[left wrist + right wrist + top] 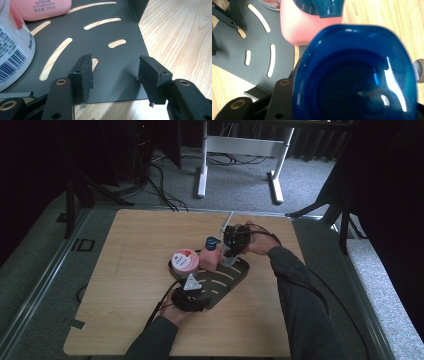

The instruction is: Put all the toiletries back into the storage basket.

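Note:
A dark slotted tray (pixel 226 281) lies on the wooden table. On it stand a white and pink tub (pixel 184 260) and a pink bottle (pixel 210 258) with a blue pump top. My right gripper (pixel 233 250) points down at the tray's far right end, shut on a clear bottle (pixel 228 260). That bottle's blue cap (pixel 354 75) sits between the jaws in the right gripper view. My left gripper (pixel 199 293) is at the tray's near end. Its jaws (pixel 115 67) stand open, spread over the tray's near edge (pixel 112 62), beside the tub (pixel 12 50).
A thin pale rod (pixel 226 222) sticks up just behind the right gripper. Bare table (pixel 135 245) lies left of the tray and toward the front edge. Behind the table are white desk legs (pixel 201 170) and floor cables (pixel 160 185).

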